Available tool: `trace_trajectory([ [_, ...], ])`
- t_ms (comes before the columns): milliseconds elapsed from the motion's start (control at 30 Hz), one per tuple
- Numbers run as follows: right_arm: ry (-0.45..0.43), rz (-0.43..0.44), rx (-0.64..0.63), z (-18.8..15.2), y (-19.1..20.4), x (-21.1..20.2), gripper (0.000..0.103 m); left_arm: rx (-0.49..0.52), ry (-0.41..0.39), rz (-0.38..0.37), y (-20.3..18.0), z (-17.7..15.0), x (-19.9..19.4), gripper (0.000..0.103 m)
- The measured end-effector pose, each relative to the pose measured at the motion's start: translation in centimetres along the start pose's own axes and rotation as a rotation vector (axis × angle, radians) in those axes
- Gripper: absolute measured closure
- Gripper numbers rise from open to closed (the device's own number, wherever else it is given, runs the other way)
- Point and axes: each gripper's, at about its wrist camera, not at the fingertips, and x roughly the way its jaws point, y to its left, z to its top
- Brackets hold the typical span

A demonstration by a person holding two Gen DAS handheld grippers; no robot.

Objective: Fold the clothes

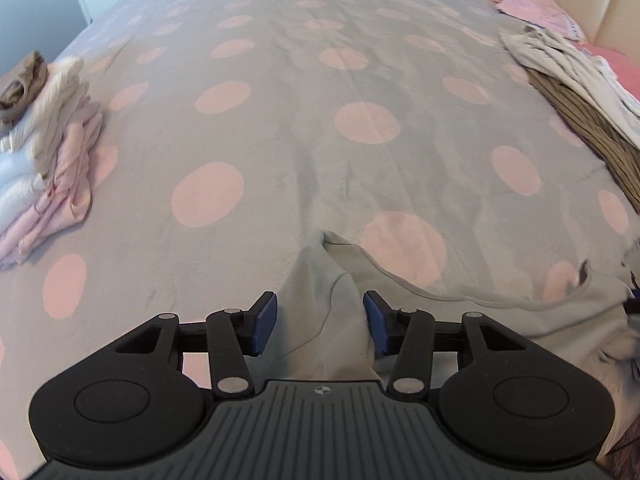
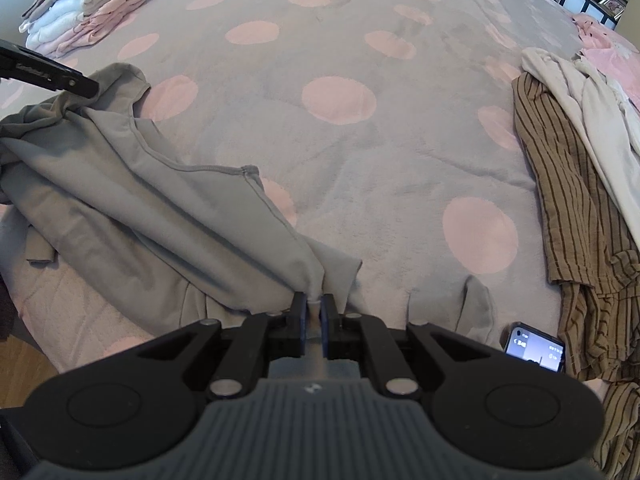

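My right gripper point(image 2: 314, 312) clamps a bunched fold of the grey garment point(image 2: 132, 200) at the bed's point(image 2: 340, 152) near edge; its length runs leftward along that edge. My left gripper point(image 1: 320, 322) stands open astride another fold, unpinched. The bed's middle lies bare.
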Motion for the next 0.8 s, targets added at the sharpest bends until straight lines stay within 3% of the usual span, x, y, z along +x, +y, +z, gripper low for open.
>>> trace_trajectory([
  [167,-0.037,0.028,0.013,0.8,-0.9,-0.3,0.082,-0.009,0.019,0.019,0.2,0.3,1.1,0.058],
  [400,-0.115,0.065,0.066,2.7,-3.1,-0.9,0.082,-0.018,0.029,0.016,0.5,0.7,1.6,0.062],
  [633,-0.079,0.138,0.027,2.4,-1.9,1.1,0.081,-0.034,0.032,0.004,0.8,0.6,1.8,0.062],
  [800,-0.054,0.136,-0.02,1.8,-0.9,2.0,0.081,-0.035,0.03,-0.002,0.9,0.5,1.8,0.062],
])
